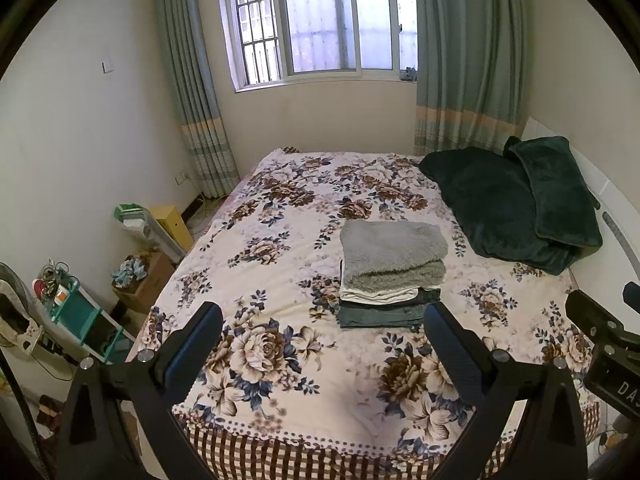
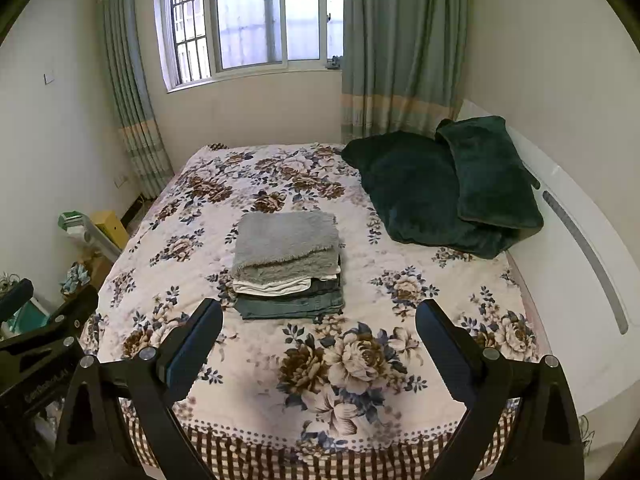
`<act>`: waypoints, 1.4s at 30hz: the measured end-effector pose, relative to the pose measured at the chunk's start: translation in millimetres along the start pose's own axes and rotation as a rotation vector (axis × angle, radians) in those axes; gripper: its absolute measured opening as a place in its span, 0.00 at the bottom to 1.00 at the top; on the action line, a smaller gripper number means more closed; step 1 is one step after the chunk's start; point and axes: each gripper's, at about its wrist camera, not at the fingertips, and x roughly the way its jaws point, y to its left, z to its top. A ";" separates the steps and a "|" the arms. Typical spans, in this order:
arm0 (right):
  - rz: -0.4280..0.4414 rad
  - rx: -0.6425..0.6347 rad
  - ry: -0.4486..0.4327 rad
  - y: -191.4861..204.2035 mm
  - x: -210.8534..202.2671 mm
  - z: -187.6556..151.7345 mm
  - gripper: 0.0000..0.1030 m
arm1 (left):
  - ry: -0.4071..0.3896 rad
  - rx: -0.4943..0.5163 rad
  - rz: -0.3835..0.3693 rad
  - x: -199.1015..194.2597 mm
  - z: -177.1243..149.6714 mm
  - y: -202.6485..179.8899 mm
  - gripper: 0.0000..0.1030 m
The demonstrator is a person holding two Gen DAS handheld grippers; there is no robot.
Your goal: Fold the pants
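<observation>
Floral bedspread point(image 1: 280, 380) under folded stack point(image 1: 390, 276); curtained window point(image 1: 316, 20) beyond.

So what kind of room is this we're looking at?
Most likely a home bedroom: a bed under a floral quilt, dark green pillows at its head, and a curtained window behind.

Both wrist views face the bed point(image 1: 280, 400) from its foot — side by side.
</observation>
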 end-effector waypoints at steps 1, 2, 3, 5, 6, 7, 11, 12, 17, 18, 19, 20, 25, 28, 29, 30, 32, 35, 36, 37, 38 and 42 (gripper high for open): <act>0.000 -0.001 0.004 0.2 0.6 -0.3 0.96 | -0.001 0.002 0.001 -0.4 0.1 0.4 1.00; 0.001 -0.001 0.007 3.3 2.0 -2.4 0.96 | -0.003 0.003 0.001 -0.4 0.3 0.2 1.00; 0.001 0.001 0.009 5.0 5.0 -3.0 0.96 | -0.001 0.002 0.002 0.3 0.4 1.2 1.00; -0.002 -0.007 0.009 8.7 7.1 -3.1 0.96 | 0.000 -0.001 -0.003 0.1 0.1 2.4 1.00; 0.000 -0.005 0.009 8.8 6.3 -3.8 0.96 | 0.001 -0.003 -0.003 0.5 -0.1 4.0 1.00; 0.001 -0.004 0.009 9.3 6.9 -3.9 0.96 | 0.001 -0.003 -0.005 0.6 0.0 4.3 1.00; 0.002 -0.008 0.005 11.9 6.7 -4.7 0.96 | 0.001 -0.004 -0.003 -0.5 -1.5 6.4 1.00; 0.000 -0.007 0.004 12.2 6.7 -4.7 0.96 | 0.001 -0.003 -0.003 -1.0 -2.1 7.5 1.00; 0.007 -0.007 -0.007 20.4 9.2 -4.7 0.96 | 0.001 -0.006 -0.003 -1.6 -2.7 7.7 1.00; 0.008 -0.004 -0.009 22.5 11.6 -5.6 0.96 | -0.001 -0.006 -0.002 -1.0 -2.1 7.1 1.00; 0.008 -0.005 -0.009 22.2 9.8 -4.4 0.96 | -0.003 -0.005 0.000 -1.1 -2.5 7.4 1.00; 0.008 -0.005 -0.010 24.3 10.8 -4.4 0.96 | -0.005 -0.004 0.000 -1.3 -2.4 7.5 1.00; 0.007 -0.005 -0.008 25.9 10.4 -6.5 0.97 | -0.009 -0.006 -0.004 -2.0 -1.6 8.4 1.00; 0.011 -0.003 -0.007 24.5 9.8 -5.3 0.97 | -0.005 -0.006 -0.004 -1.4 -1.6 8.5 1.00; 0.010 -0.004 -0.006 24.0 9.6 -5.3 0.97 | -0.002 -0.006 -0.008 -1.4 -2.1 8.7 1.00; 0.012 -0.003 -0.007 23.8 9.4 -5.3 0.97 | 0.000 -0.005 -0.008 -1.7 -2.6 8.6 1.00; 0.009 -0.008 -0.008 26.7 11.5 -5.9 0.97 | 0.003 -0.004 -0.009 -2.1 -1.0 8.9 1.00; 0.010 -0.004 -0.008 24.0 9.6 -4.8 0.97 | 0.004 -0.006 -0.009 -3.5 1.1 8.5 1.00; 0.009 -0.003 -0.009 24.6 10.1 -5.1 0.97 | 0.004 -0.003 -0.007 -3.3 1.7 8.5 1.00; 0.009 -0.002 -0.009 25.0 10.2 -4.8 0.97 | 0.004 -0.001 -0.006 -4.1 1.7 8.2 1.00; 0.010 -0.002 -0.009 24.6 10.0 -4.8 0.97 | 0.004 -0.004 -0.006 -4.1 1.3 8.8 1.00; 0.013 -0.001 -0.002 24.5 10.4 -5.5 0.97 | 0.008 -0.007 -0.012 -3.5 2.0 7.5 1.00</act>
